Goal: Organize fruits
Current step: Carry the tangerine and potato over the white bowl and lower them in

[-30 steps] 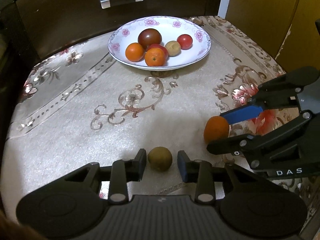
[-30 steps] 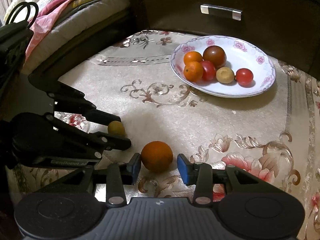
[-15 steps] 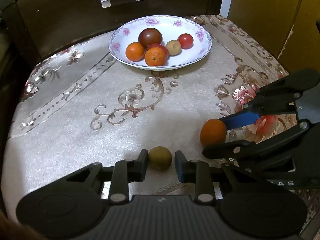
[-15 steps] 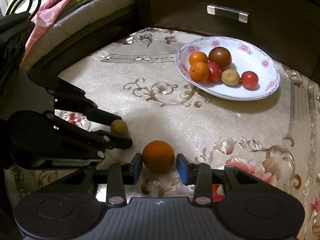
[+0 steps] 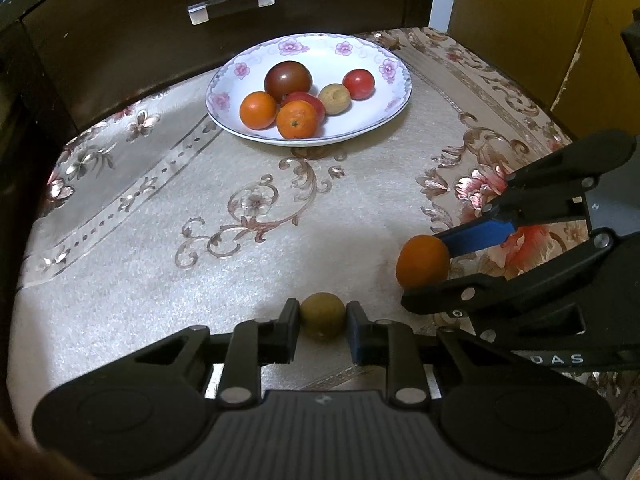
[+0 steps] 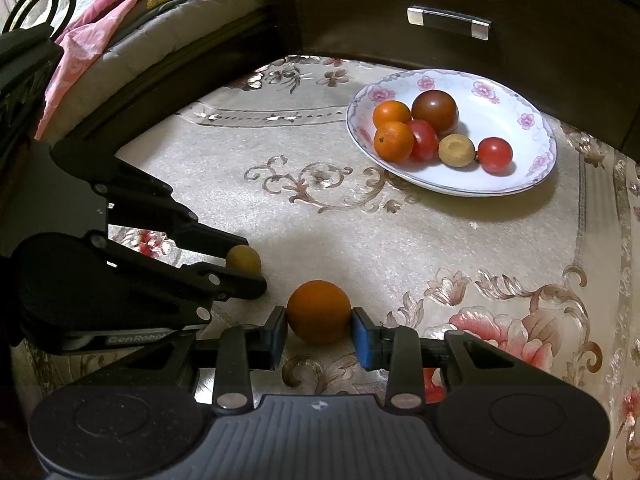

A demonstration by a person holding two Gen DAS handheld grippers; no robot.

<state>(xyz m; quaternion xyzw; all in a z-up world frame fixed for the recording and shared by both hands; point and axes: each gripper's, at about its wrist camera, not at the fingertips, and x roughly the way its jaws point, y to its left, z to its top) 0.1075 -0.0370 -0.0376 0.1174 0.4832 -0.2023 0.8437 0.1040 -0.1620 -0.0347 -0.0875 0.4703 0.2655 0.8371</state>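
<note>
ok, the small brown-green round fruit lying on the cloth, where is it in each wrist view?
Left wrist: small brown-green round fruit at bottom centre, pinched in the left gripper jaws.
Right wrist: same fruit at left of centre, partly hidden by the left gripper's black fingers.
Shared landmark: white floral plate holding fruit, far side of the cloth.

the letters "das" are showing in pale print on the black body of the right gripper (image 5: 430, 258), low at the right edge of the left wrist view; anything before them is lying hidden. in the right wrist view the word "genrobot" is showing on a pale strip along the body of the left gripper (image 6: 244, 264), its last letters running under a black part.
</note>
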